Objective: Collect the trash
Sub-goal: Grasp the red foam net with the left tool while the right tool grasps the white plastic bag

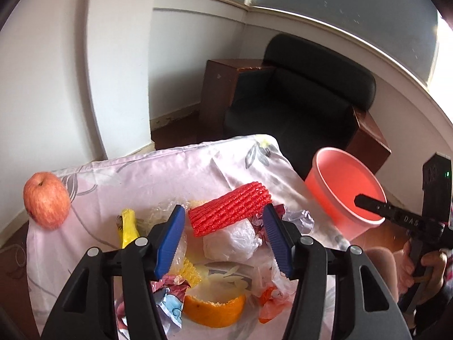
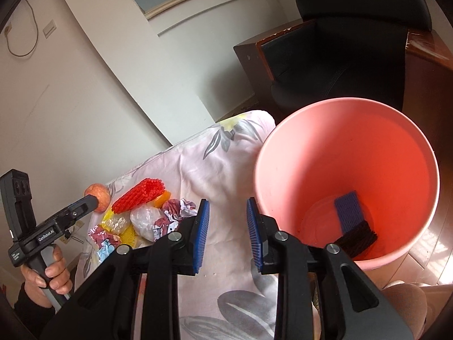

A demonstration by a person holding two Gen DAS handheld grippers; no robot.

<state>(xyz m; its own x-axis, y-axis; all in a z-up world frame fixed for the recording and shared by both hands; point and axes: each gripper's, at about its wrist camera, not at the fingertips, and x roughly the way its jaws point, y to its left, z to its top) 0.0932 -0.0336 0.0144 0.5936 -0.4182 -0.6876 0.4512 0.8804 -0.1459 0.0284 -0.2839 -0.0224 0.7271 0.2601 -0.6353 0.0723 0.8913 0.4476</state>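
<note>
While the left claw [image 1: 223, 236] hangs open over the trash pile [image 1: 215, 243] on the tabletop [image 1: 158, 175], picking is the step; next, close on the red foam net [image 1: 229, 208]. The right claw [image 2: 228, 235] is open and empty; the bin [image 2: 286, 153] is at 3 o'clock.

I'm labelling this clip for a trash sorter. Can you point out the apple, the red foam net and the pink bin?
apple [image 1: 46, 200], left wrist view, middle of its red skin.
red foam net [image 1: 229, 208], left wrist view, centre of its ribbed top.
pink bin [image 2: 305, 153], right wrist view, inner wall near the rim.
</note>
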